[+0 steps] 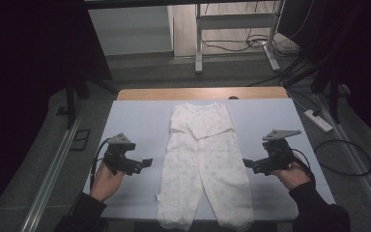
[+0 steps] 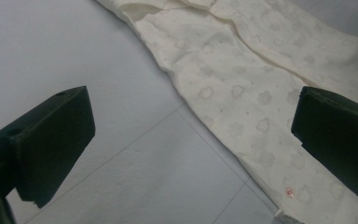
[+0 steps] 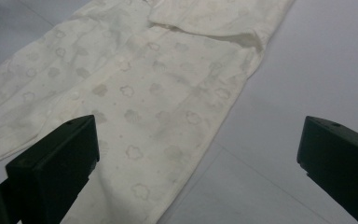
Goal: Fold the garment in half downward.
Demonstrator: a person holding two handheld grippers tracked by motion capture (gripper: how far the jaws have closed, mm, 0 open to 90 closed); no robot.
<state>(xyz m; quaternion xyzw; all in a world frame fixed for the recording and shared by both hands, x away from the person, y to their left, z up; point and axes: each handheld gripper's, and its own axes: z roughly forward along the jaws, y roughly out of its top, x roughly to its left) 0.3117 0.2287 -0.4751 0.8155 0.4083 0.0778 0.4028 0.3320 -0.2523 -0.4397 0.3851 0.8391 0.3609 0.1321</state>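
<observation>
Cream baby suit (image 1: 203,159) flat at table centre, legs toward 6 o'clock; pale blue table cover (image 1: 135,125), grey floor, cables at 1 o'clock; left gripper (image 1: 142,164) at 9, right gripper (image 1: 249,164) at 3, both jaws apart, empty

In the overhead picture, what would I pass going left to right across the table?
Left gripper → cream baby sleepsuit → right gripper, all over the pale blue table cover.

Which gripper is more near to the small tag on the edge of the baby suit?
Left. The left gripper is just beside the tag, which is on that leg's outer edge. The right gripper is across the baby suit, beyond both legs.
</observation>
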